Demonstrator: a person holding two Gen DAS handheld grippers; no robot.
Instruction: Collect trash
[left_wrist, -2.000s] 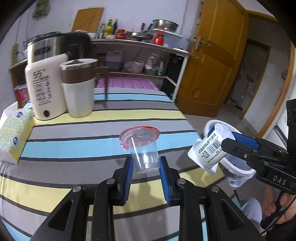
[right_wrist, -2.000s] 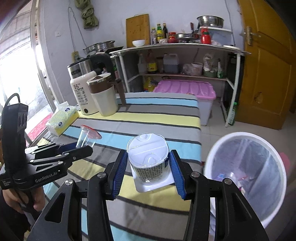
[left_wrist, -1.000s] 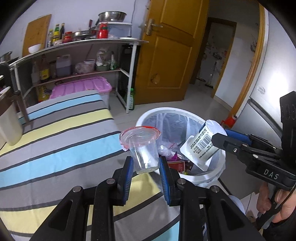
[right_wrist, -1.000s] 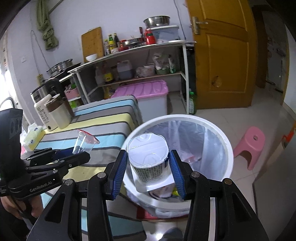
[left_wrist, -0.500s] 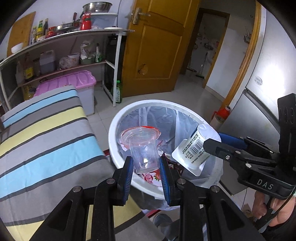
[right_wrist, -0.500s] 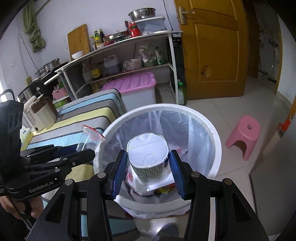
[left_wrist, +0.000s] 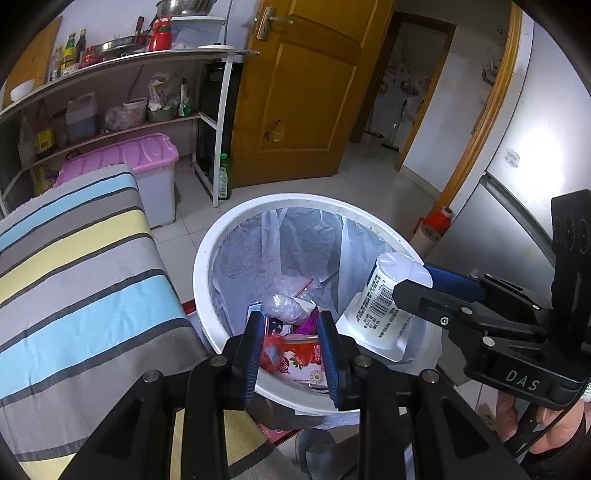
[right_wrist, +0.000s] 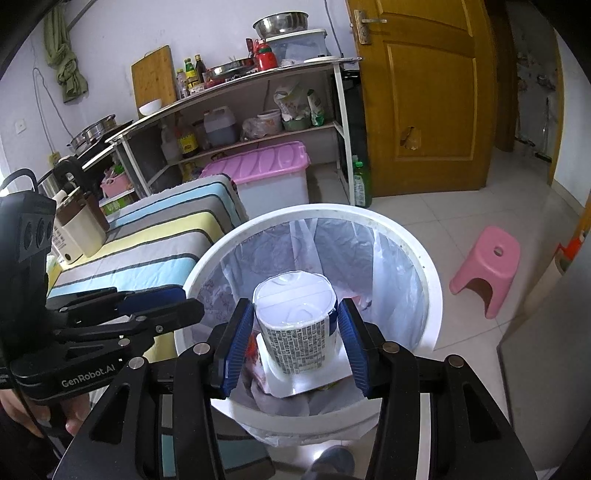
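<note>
Change: clear cup, gripped half a second ago over the bin (left_wrist: 201, 258), gone from between the left gripper (left_wrist: 291, 352) pads — nothing there now but bin contents showing through the gap.
Left jaws: narrowly parted, gripping nothing.
Cup now: not made out among the rubbish in the bin; presumably dropped in.
Right jaws: right gripper (right_wrist: 295, 341) spread wide, white tub (right_wrist: 297, 317) between the blue pads, above the bin mouth — contact at the pads hard to read, but the tub hangs in the air, so taken as gripped.
Meaning for task: one piece of trash seemingly binned, second piece poised over the bin and not yet let go; release likely the next step.
Writing, left gripper body: "GenRobot.AI", seen from the right wrist.
Writing, right gripper body: "DAS", seen from the left wrist.
Tub label: barcode and dense small print, unreadable.
Carton (left_wrist: 301, 360) inside the bin: strawberry picture, red characters too small to read.
</note>
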